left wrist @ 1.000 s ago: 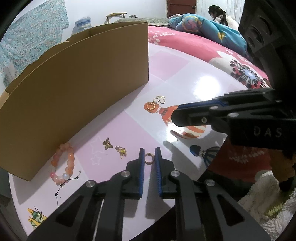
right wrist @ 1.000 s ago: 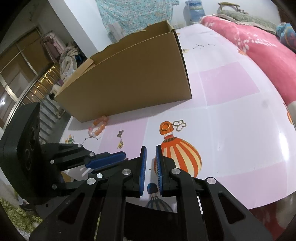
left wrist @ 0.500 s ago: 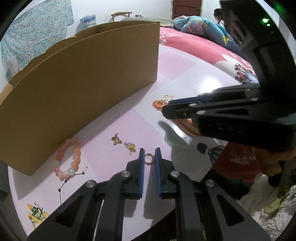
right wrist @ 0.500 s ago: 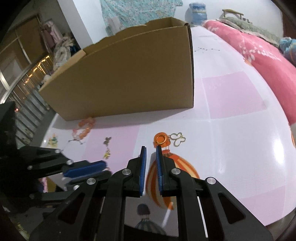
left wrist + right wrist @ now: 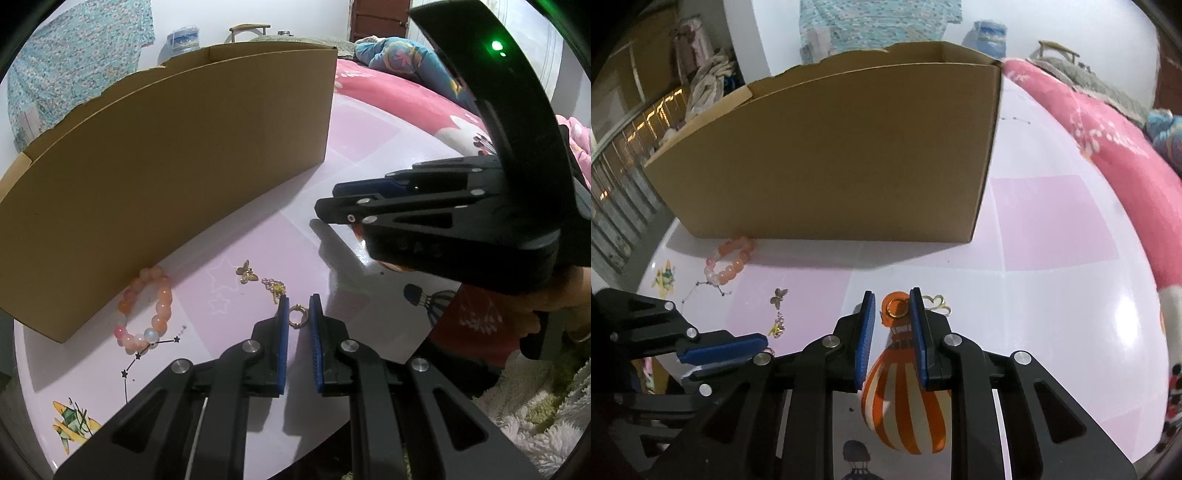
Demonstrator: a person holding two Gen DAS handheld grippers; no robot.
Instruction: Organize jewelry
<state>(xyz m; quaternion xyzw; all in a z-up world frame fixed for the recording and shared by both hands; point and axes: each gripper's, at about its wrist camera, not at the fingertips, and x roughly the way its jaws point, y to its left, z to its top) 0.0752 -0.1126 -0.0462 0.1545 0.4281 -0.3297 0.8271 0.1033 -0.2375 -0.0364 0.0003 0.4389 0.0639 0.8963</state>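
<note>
A tall cardboard box (image 5: 827,155) is standing across the far part of the pink-and-white table (image 5: 1052,295), walling off everything behind it. A peach bead bracelet (image 5: 146,308) is lying against the box's near bottom edge, toward its left corner. Nearer the table's front edge, a butterfly charm (image 5: 246,271) and a small gold chain piece (image 5: 274,286) are lying just beside each other. The left gripper (image 5: 297,314) is sitting nearly closed, a small gold ring (image 5: 296,316) between its pads; whether they are pinching it I cannot tell. The right gripper (image 5: 892,308) has just been opening, and its jaws are standing apart around another gold ring (image 5: 897,307) on the printed balloon, a gold clover charm (image 5: 938,302) just beside its right finger.
</note>
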